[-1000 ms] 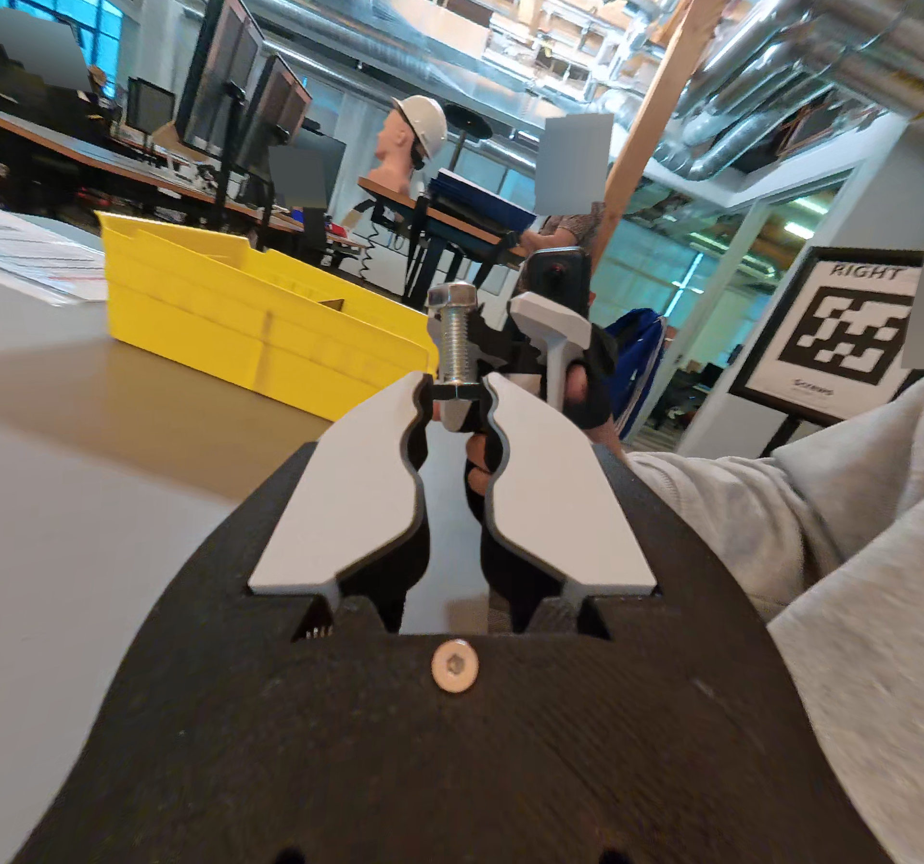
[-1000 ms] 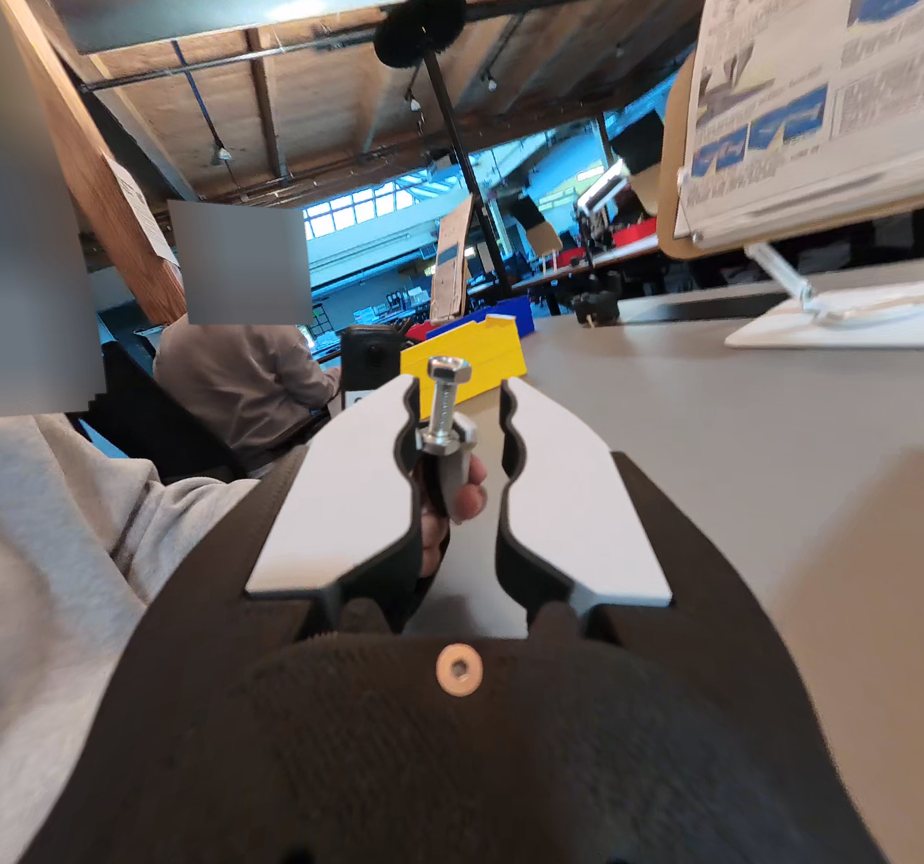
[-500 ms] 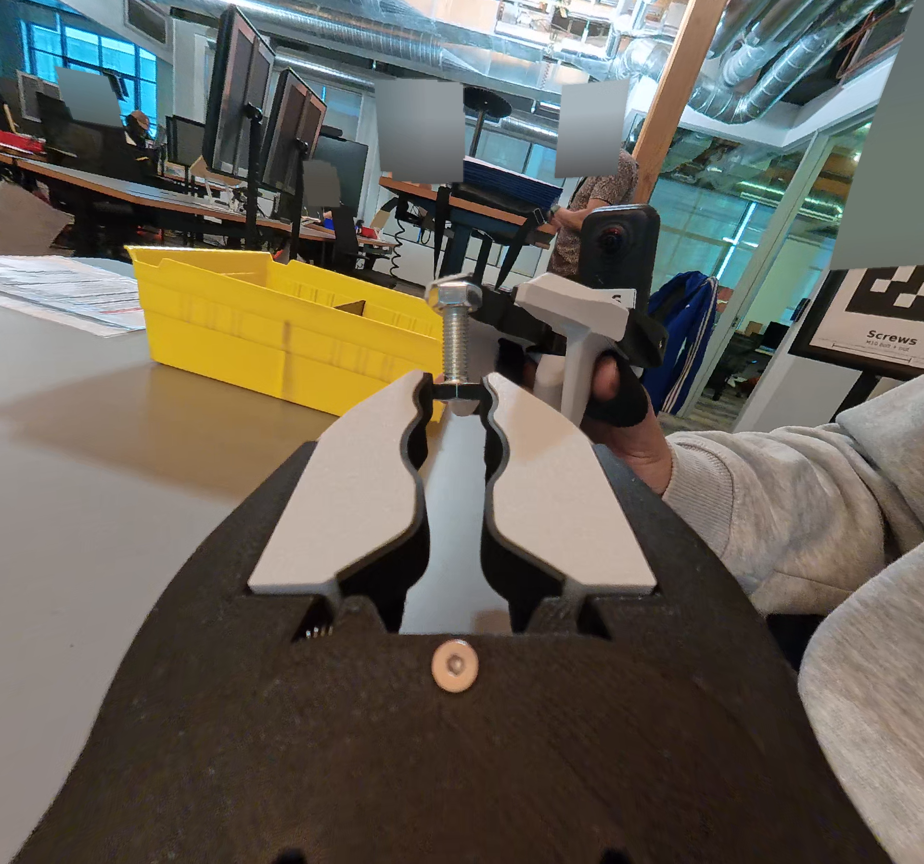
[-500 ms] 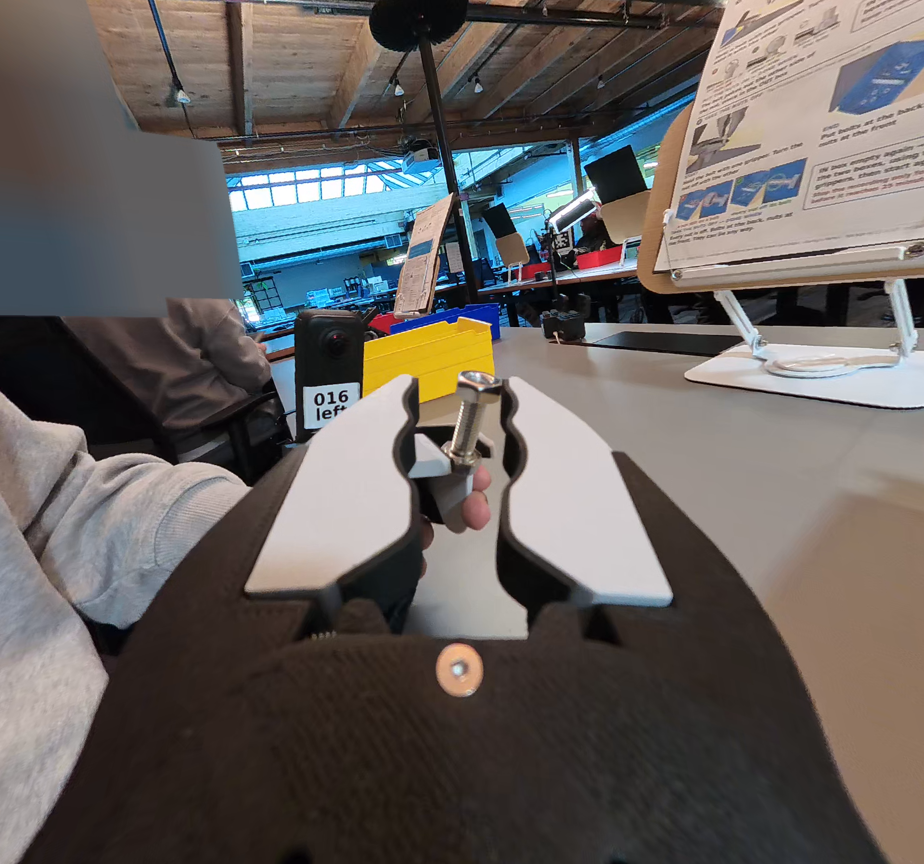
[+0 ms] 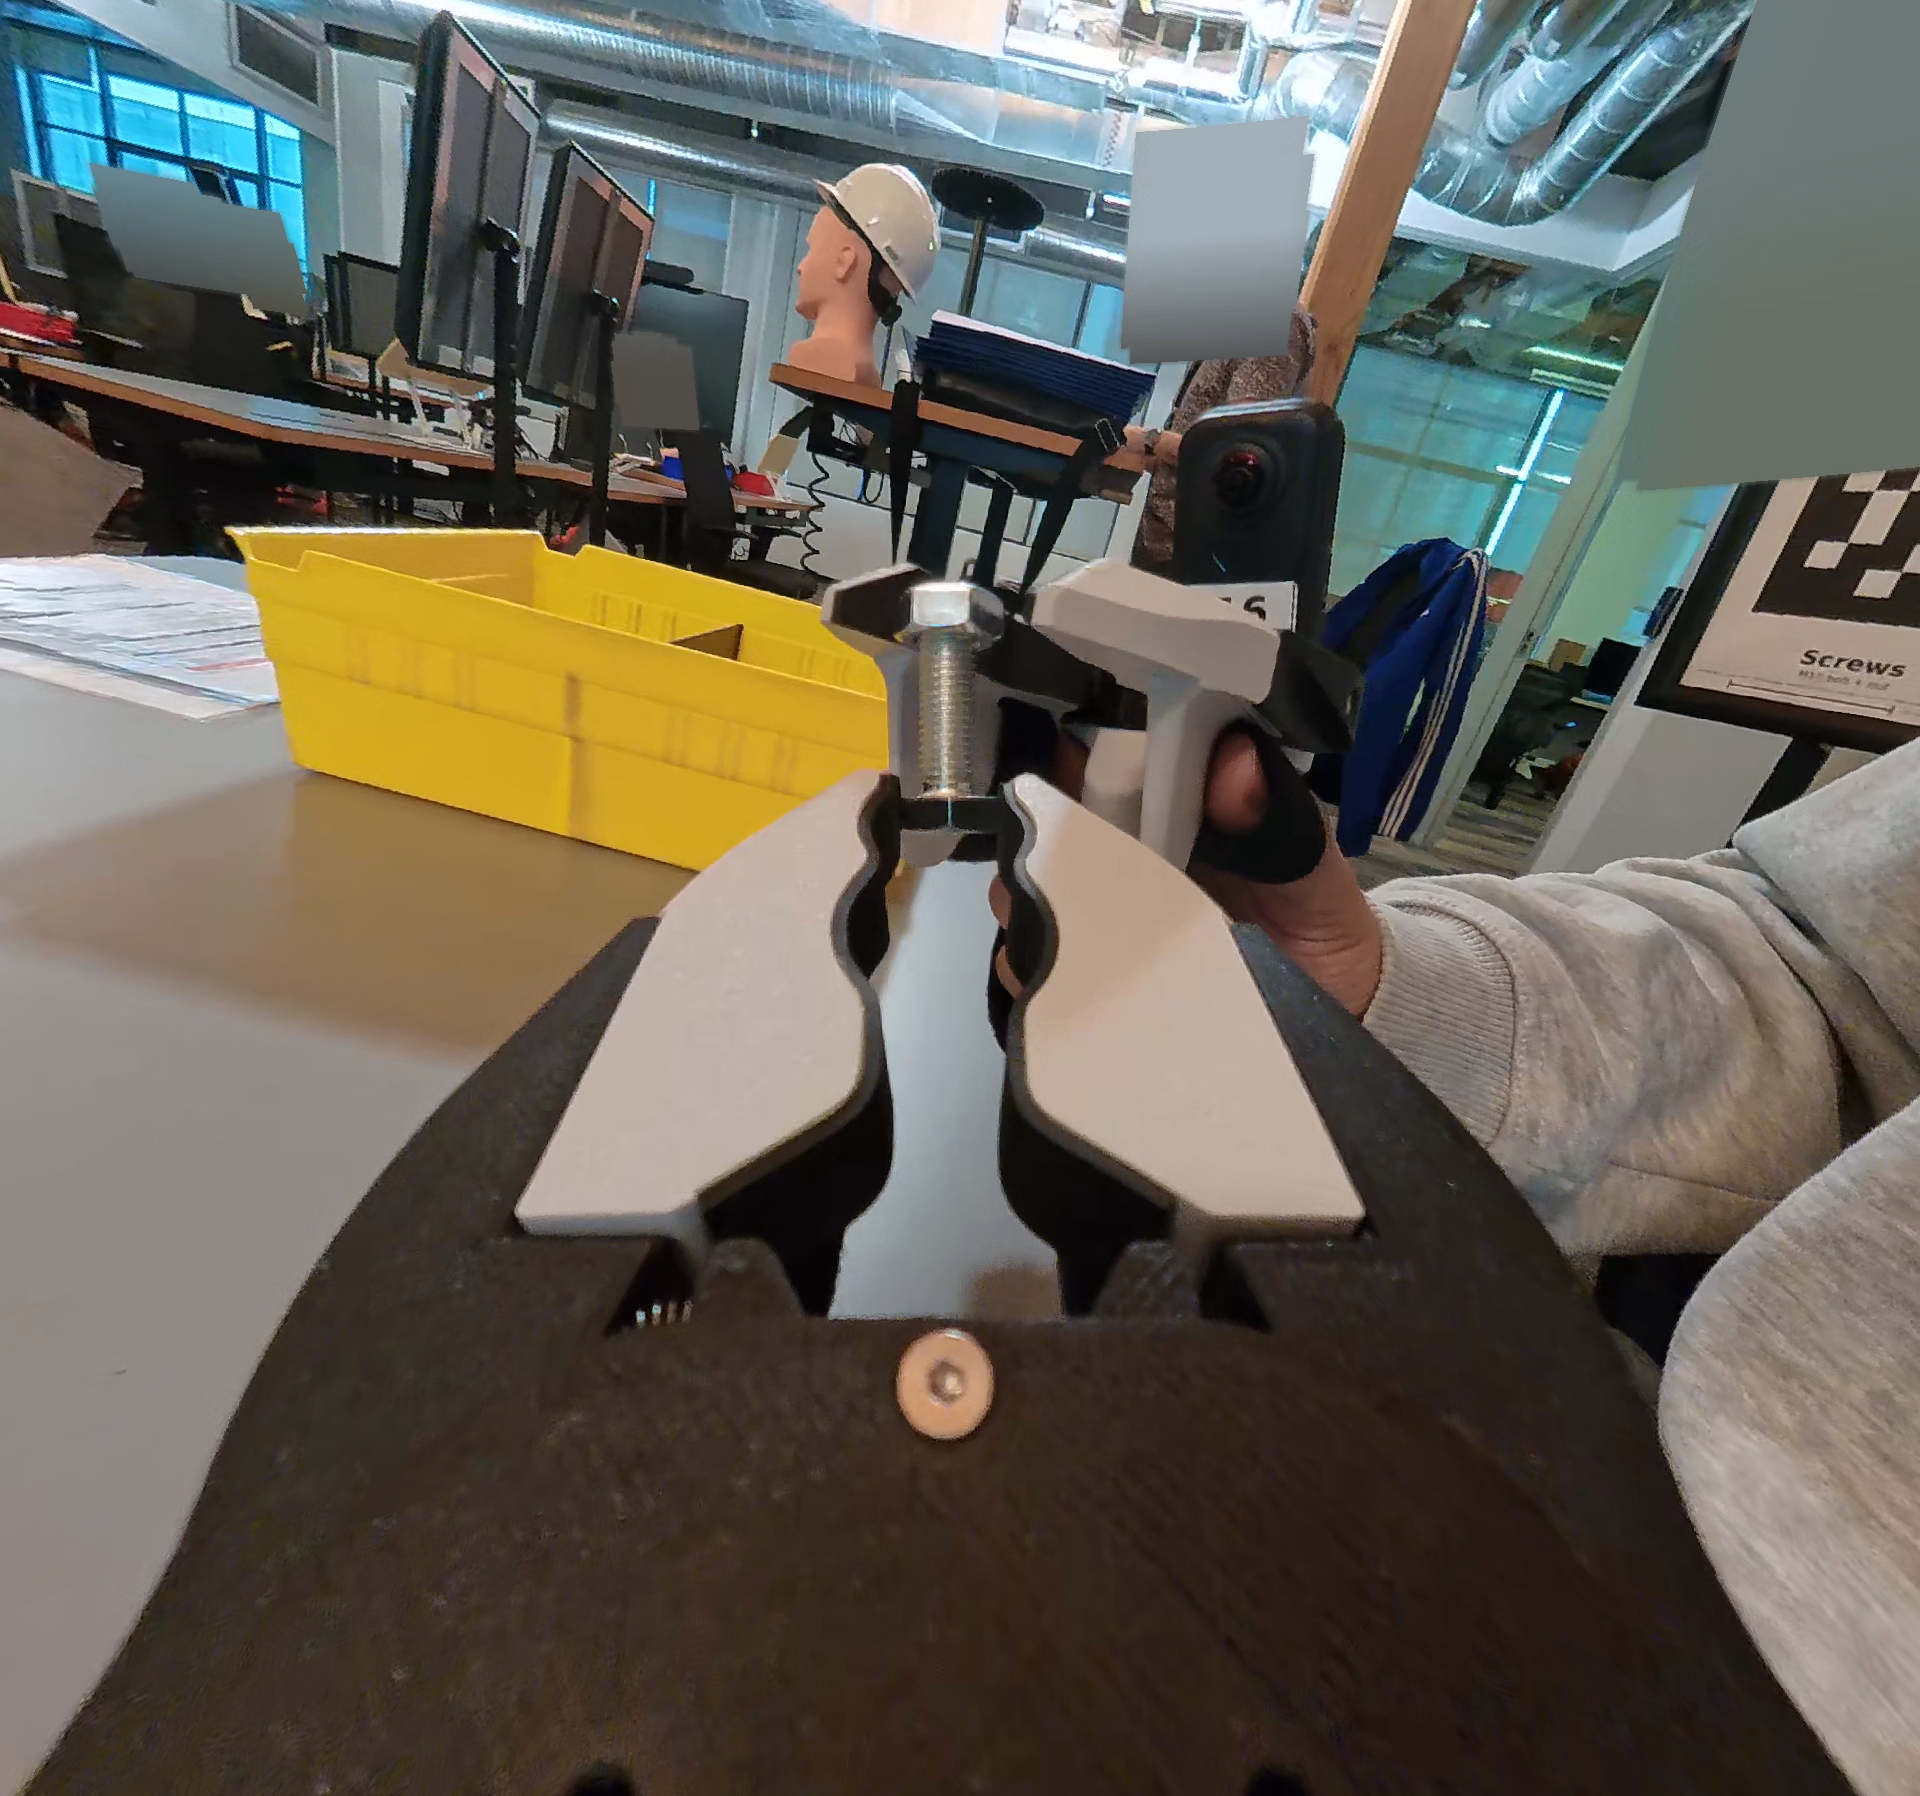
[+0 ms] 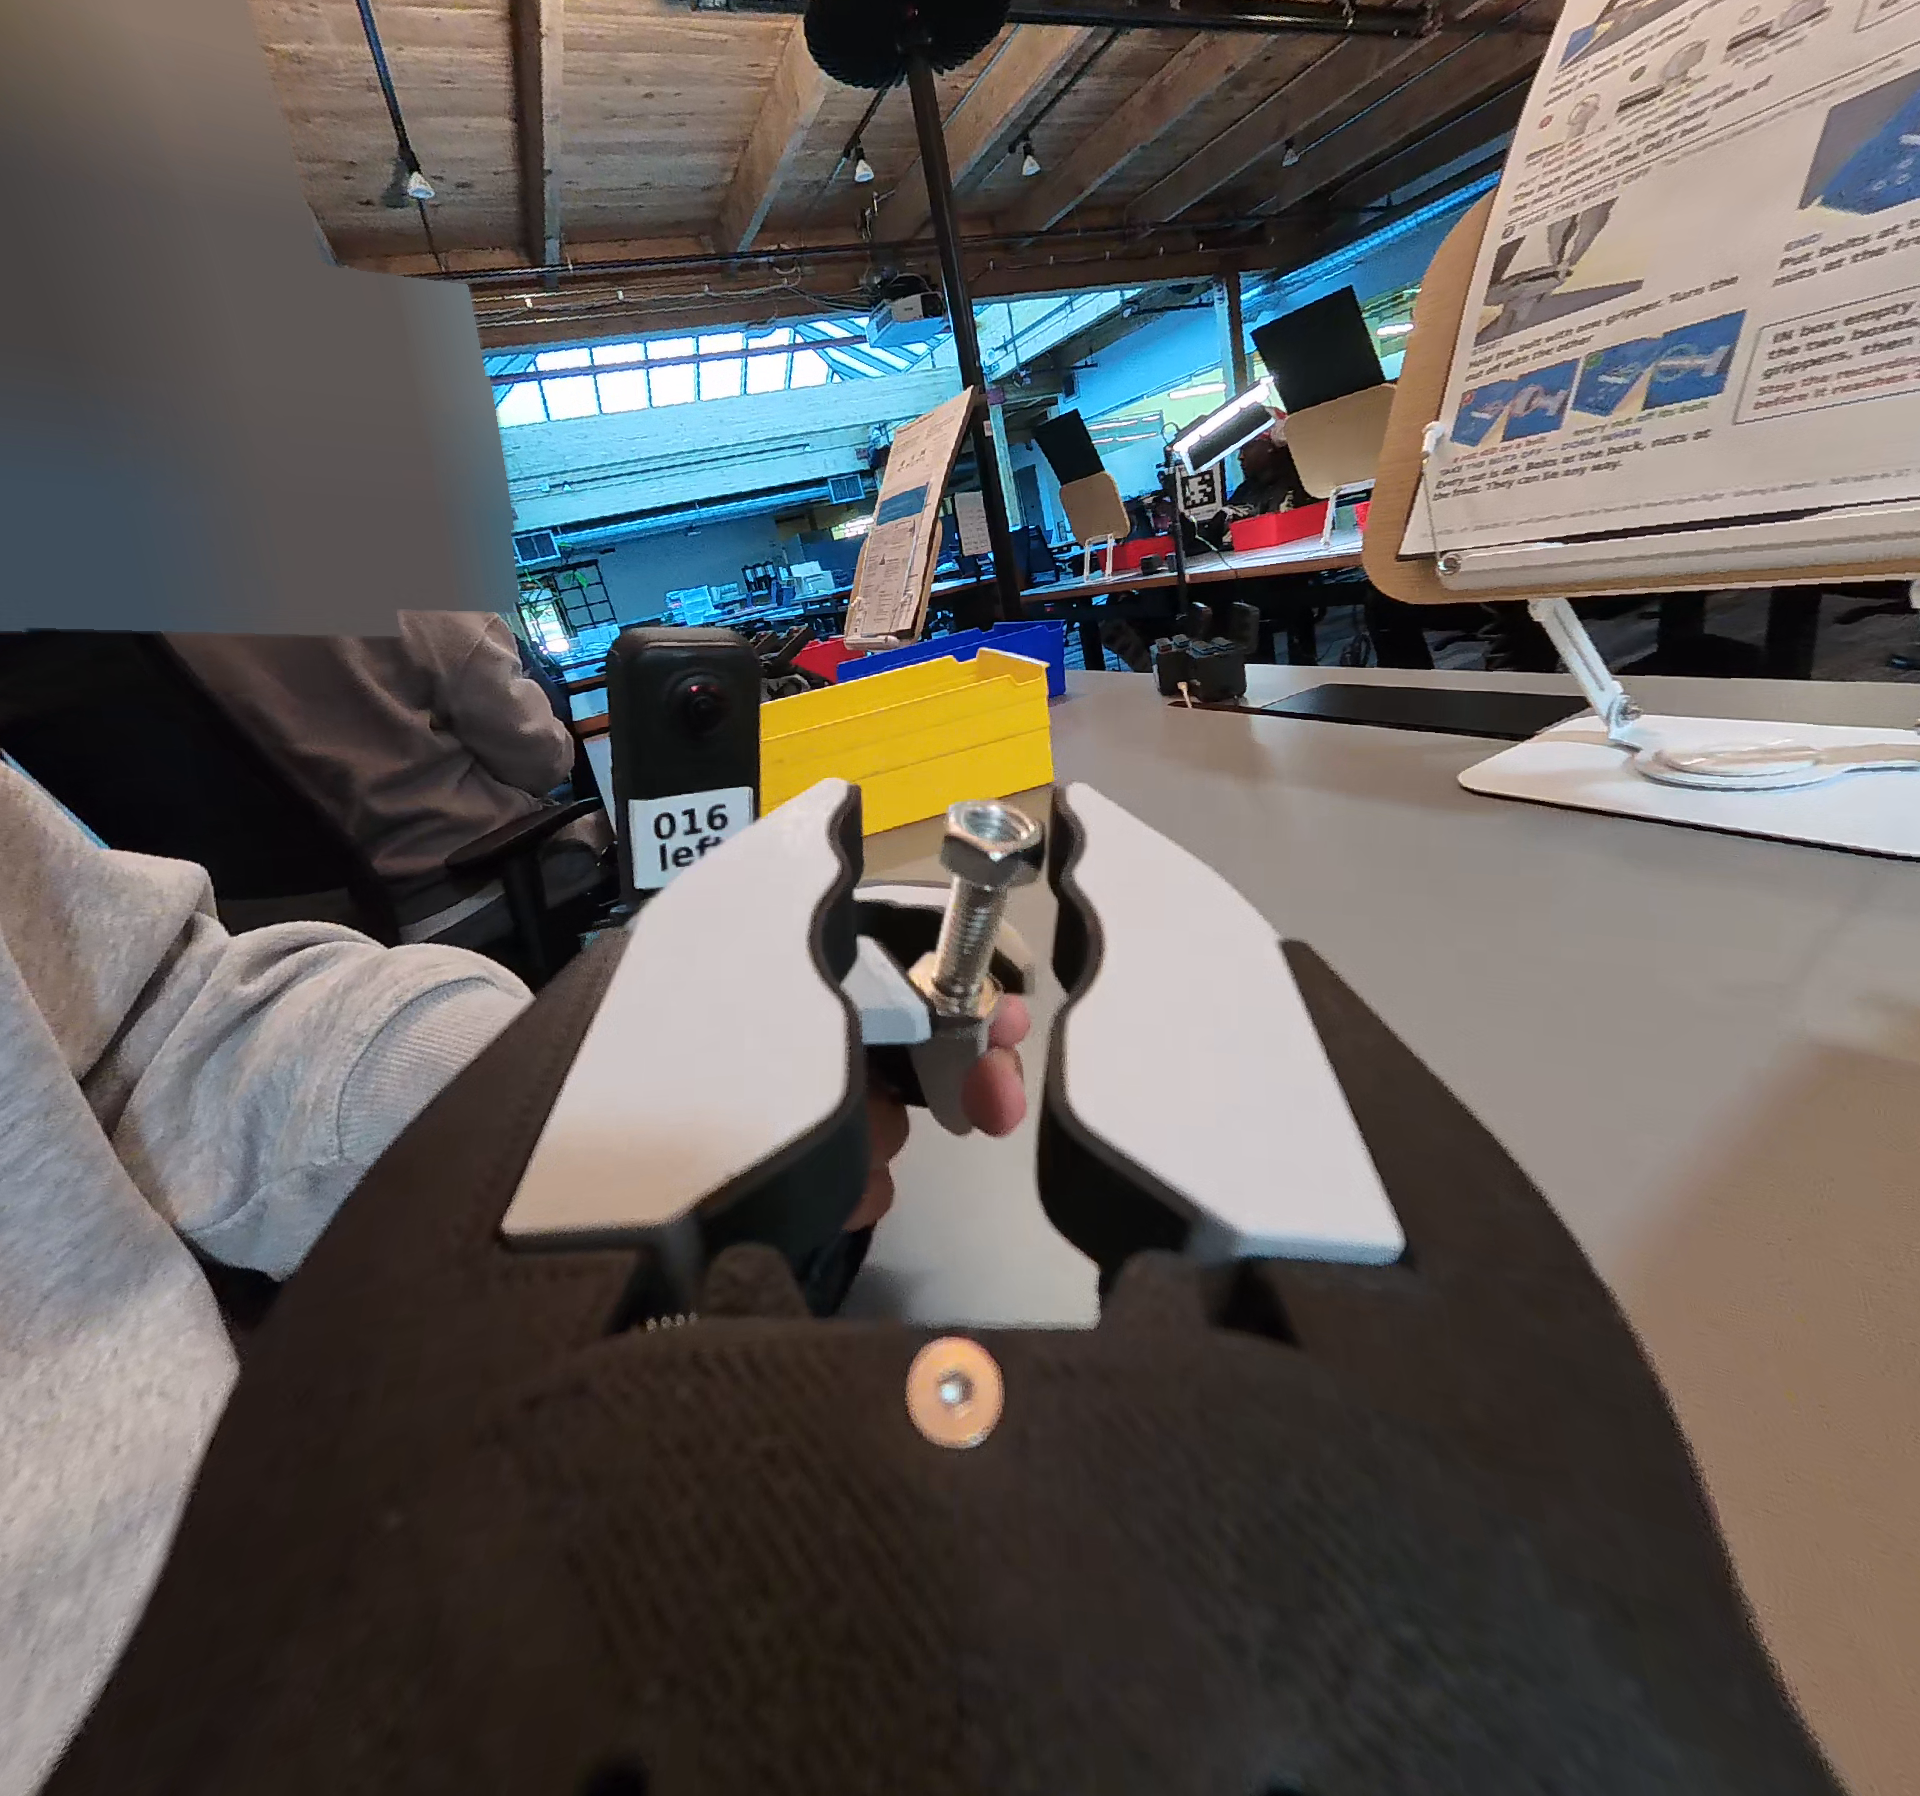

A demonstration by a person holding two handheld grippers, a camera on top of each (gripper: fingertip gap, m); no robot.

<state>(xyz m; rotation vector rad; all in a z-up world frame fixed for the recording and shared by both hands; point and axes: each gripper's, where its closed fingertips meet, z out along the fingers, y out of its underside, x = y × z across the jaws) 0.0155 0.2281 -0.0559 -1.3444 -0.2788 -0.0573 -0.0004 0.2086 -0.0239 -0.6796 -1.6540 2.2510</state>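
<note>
Your kit: matte black textured gripper (image 5: 948, 816) body, pale grey wavy-edged fingers (image 5: 727, 1019), silver hex screw (image 5: 943, 1383), heather-grey sweatshirt sleeve (image 5: 1610, 998).

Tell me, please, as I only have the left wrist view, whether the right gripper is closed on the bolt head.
Observer: No. In the right wrist view the right gripper is open, and the bolt head sits between its fingers with a clear gap on its left.
Operator: Is anything behind the yellow bin?
Observer: A blue bin stands just behind the yellow bin.
Operator: And further right on the table?
Observer: A white stand holding a printed sheet.
</note>
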